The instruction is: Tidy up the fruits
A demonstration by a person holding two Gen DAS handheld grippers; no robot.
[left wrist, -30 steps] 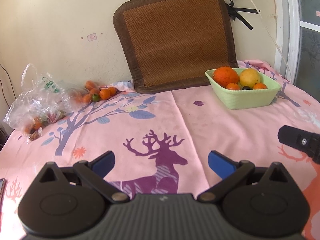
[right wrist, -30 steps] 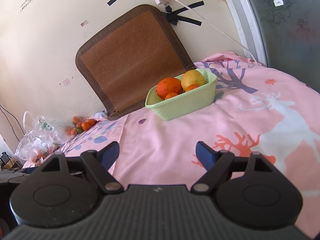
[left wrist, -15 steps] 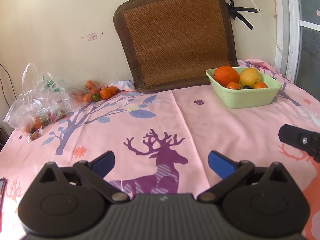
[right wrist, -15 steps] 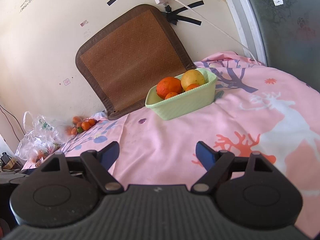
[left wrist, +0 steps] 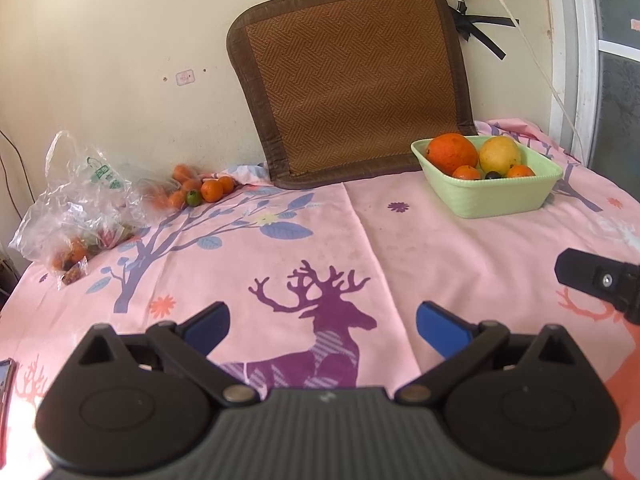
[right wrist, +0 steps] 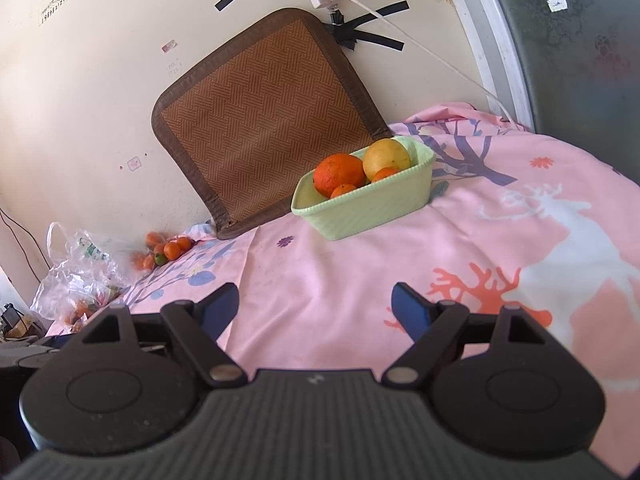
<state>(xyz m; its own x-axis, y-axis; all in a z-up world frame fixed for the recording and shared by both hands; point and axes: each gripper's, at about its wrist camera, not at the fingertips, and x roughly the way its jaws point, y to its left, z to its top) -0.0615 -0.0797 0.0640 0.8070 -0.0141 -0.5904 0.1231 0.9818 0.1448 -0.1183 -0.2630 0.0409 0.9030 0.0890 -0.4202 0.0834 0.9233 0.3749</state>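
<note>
While both our grippers, left gripper and right gripper, sit wide open holding nothing, fruit sits in the green basket; loose tangerines beside the plastic bag, its green print unreadable.

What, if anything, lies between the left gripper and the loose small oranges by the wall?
Nothing visible: only bare pink cloth lies between the open left gripper and the small oranges. The plastic bag sits off to the side.
</note>
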